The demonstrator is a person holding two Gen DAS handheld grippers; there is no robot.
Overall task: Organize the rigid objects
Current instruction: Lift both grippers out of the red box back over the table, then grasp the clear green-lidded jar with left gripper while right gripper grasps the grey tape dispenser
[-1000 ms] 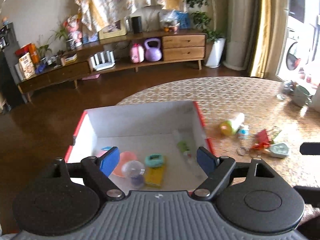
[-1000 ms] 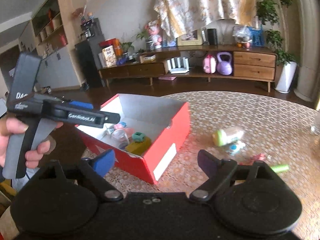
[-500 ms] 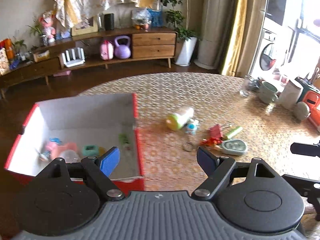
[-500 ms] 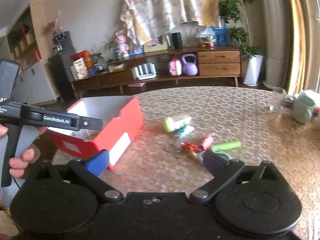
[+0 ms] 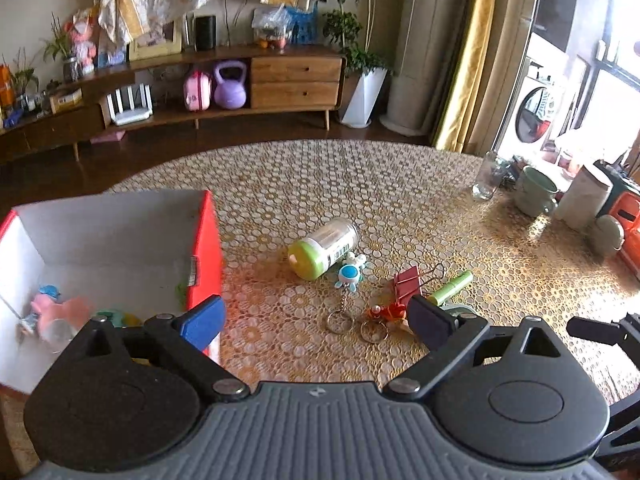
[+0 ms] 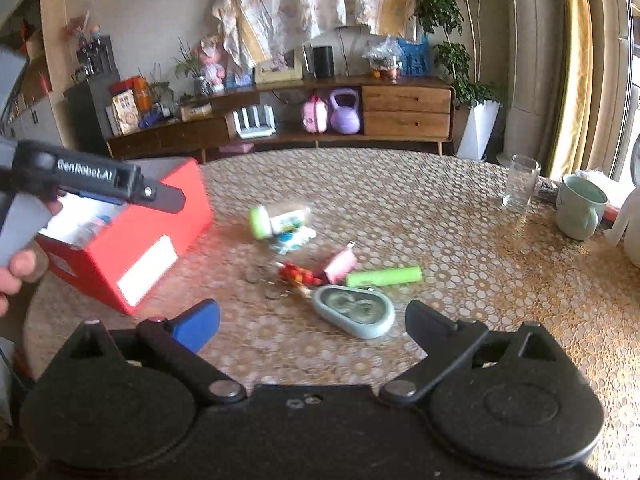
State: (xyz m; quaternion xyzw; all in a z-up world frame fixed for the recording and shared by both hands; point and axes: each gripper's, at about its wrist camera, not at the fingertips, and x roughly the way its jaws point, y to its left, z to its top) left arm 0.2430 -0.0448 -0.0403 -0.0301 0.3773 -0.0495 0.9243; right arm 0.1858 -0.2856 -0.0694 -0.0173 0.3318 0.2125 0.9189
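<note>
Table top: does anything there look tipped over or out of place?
The green-capped bottle lies on its side beside the red box, among loose keyrings and a red binder clip. Nothing looks spilled or broken.

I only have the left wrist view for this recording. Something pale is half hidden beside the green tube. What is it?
Observer: A pale blue oval case. It lies flat on the table, nearer the right camera than the green tube.
Operator: Is the right gripper holding anything? I see only a black tip at my right edge.
Observer: No. The right gripper is open. Its jaws have just been opening and its pads touch nothing. The case lies just ahead of it.
Operator: Is there anything on the outside of the red box?
Observer: Yes, the red box has a white label on the outer wall facing the right camera.
</note>
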